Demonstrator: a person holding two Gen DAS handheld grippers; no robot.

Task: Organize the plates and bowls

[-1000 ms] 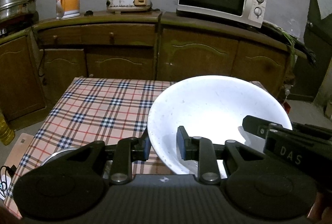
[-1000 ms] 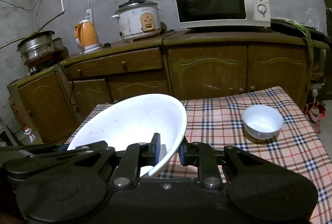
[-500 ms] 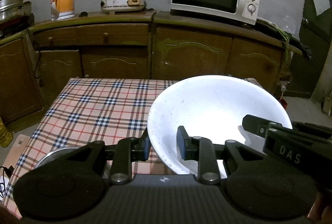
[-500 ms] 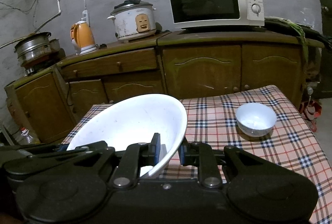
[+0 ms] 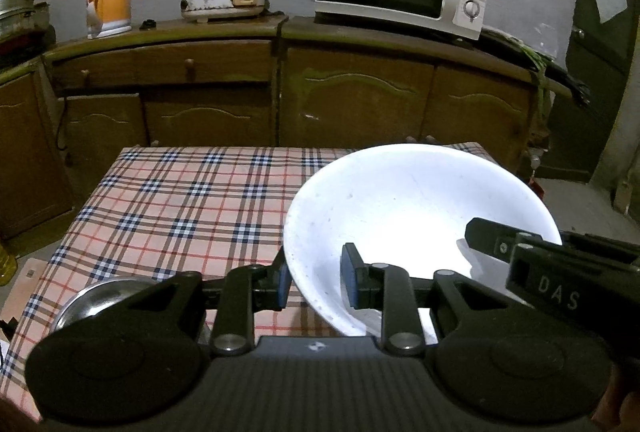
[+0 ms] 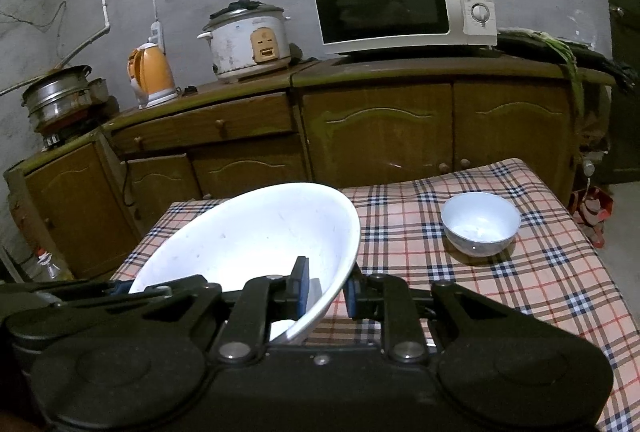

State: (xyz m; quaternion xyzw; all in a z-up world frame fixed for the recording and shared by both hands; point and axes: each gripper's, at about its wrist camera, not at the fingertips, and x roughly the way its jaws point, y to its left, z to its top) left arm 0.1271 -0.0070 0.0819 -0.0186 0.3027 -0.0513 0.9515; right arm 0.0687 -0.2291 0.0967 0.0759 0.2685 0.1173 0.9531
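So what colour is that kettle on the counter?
Orange kettle on a white base, clearest in the right wrist view.

Right gripper (image 6: 326,290) jaws clamp the large white bowl's (image 6: 256,232) rim above the checked tablecloth (image 6: 540,284).

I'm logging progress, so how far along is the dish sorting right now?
Nothing looks stacked yet. In hand: the big bowl, rim clamped by both the left gripper and right gripper. Left: the small bowl alone on the table, and a metal dish.
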